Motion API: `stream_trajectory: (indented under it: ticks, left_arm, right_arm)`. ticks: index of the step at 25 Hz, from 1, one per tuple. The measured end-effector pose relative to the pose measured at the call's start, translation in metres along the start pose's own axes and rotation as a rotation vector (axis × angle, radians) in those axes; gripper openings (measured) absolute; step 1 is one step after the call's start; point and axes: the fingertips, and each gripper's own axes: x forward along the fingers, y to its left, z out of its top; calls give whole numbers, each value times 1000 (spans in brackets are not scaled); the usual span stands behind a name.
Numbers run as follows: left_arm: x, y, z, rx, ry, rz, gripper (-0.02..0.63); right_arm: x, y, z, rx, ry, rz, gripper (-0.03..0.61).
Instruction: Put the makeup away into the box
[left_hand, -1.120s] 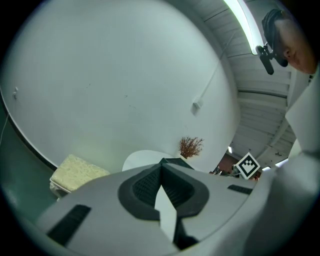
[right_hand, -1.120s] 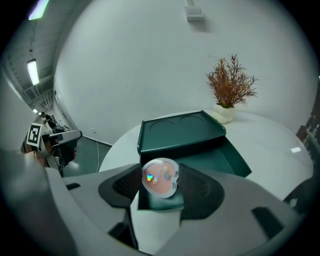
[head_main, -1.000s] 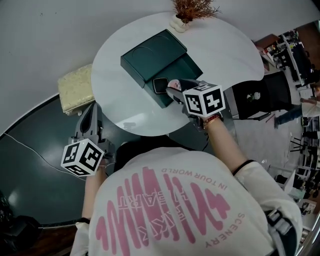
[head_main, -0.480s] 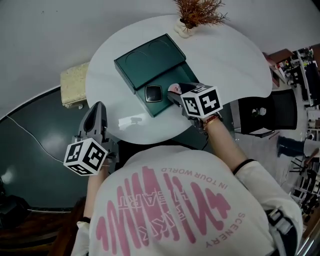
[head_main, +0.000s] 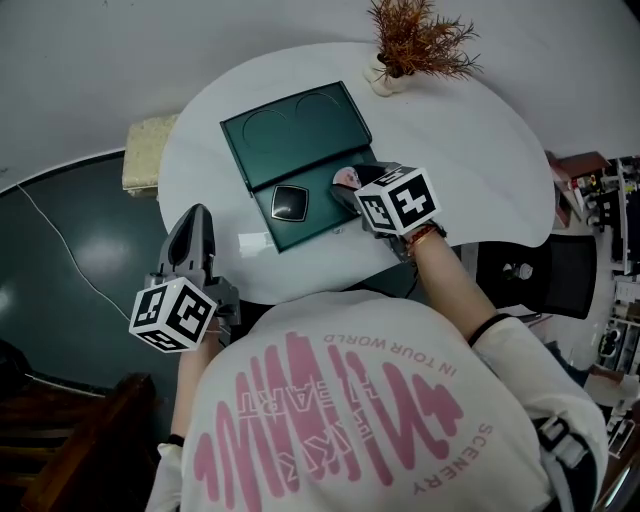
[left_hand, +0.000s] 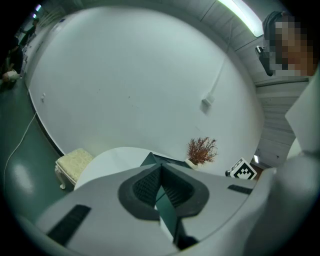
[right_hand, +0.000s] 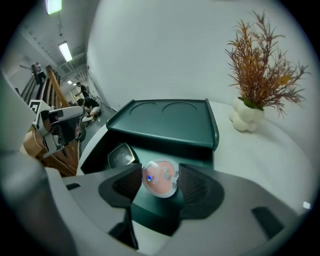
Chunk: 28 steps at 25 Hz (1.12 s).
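A dark green box (head_main: 300, 140) lies open on the round white table (head_main: 480, 160), its lid lying flat behind the tray. A square black compact (head_main: 289, 203) rests in the tray, also seen in the right gripper view (right_hand: 121, 155). My right gripper (head_main: 345, 186) hangs over the tray's right end, shut on a round pink compact (right_hand: 161, 178), which peeks out beside the marker cube (head_main: 346, 178). My left gripper (head_main: 190, 232) is at the table's near left edge, jaws shut and holding nothing (left_hand: 160, 186), pointing towards the box (left_hand: 150, 161).
A dried plant in a white vase (head_main: 395, 72) stands at the table's far side. A cream stool (head_main: 145, 165) sits left of the table on the dark green floor. A black chair (head_main: 540, 270) is at the right.
My right gripper has tilted down and sunk over the tray, still holding the pink compact. My left gripper has come in to the table's near edge.
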Motion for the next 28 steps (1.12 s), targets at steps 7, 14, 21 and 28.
stream_trajectory:
  ticks: [7,14,21,28]
  left_arm:
    - [14,-19,-16,-12,-31,39,2]
    - [30,-45,-7,31,-48,21,2]
    - [33,-45,-2,44,-61,29,2]
    - [30,-37,-2,32,-78,47,2]
  right_arm:
    - [3,-7,6,-55,21,103,233]
    - [5,3,7,-208,86,115,233]
    - [21,12,0,-348,184,108,235]
    - [29,18,-10,-420,280,124,235]
